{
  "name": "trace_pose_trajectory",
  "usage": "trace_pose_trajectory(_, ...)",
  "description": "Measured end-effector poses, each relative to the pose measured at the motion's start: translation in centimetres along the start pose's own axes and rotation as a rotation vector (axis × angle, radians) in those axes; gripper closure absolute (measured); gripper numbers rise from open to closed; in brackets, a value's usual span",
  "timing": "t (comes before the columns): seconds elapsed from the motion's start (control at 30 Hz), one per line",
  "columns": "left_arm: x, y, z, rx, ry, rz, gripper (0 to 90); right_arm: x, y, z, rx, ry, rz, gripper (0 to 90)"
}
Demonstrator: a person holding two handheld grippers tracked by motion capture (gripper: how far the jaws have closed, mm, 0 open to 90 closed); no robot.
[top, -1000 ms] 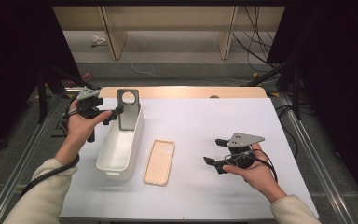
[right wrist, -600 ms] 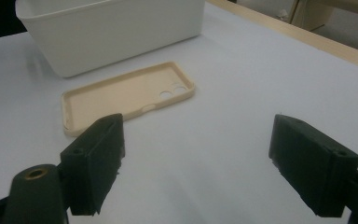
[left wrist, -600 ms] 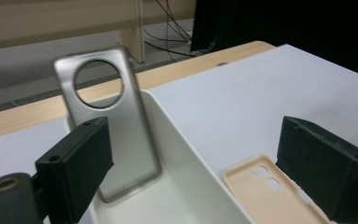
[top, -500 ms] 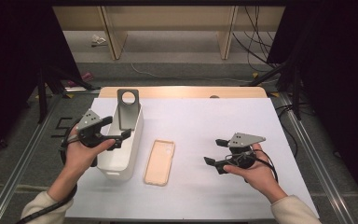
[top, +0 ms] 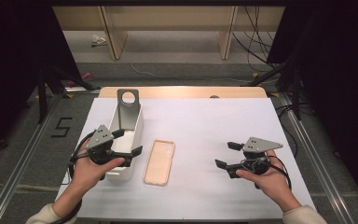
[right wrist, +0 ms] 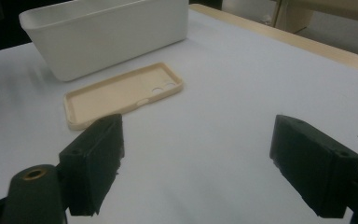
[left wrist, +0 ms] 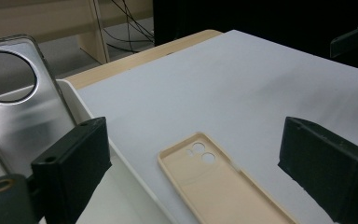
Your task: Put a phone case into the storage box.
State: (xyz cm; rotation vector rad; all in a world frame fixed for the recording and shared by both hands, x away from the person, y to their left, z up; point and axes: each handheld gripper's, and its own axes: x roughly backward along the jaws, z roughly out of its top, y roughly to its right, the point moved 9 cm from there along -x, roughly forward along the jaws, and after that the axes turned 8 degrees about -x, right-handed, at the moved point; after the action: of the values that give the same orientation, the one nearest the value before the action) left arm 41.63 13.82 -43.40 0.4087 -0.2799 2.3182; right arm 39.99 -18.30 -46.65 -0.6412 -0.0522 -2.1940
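A beige phone case (top: pixel 159 161) (left wrist: pixel 223 186) (right wrist: pixel 123 92) lies inside-up on the white table, just right of a white rectangular tub (top: pixel 127 140) (right wrist: pixel 107 32). A silver phone (top: pixel 128 108) (left wrist: pixel 21 100) with a round camera ring leans upright in the tub's far end. My left gripper (top: pixel 129 143) (left wrist: pixel 205 172) hovers open over the tub's near end, empty. My right gripper (top: pixel 227 155) (right wrist: pixel 200 163) stands open and empty above the bare table at the right, jaws pointing left toward the case.
A wooden strip (top: pixel 182 91) edges the table's far side. Beyond it are wooden legs (top: pixel 112 32) and cables (top: pixel 256 42) on the floor. Metal rails (top: pixel 307 140) run along both sides of the table.
My left gripper has let go of the silver phone, which now leans in the tub, and has drawn back toward the tub's near end. The right gripper has stayed put.
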Motion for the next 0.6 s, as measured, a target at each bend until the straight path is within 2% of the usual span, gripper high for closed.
trace_pose_trajectory(0.6,-0.07,-0.11,-0.11,-0.012,-0.013,0.008,9.4,0.36,-0.03,-0.29,0.001,-0.002,-0.001,18.2)
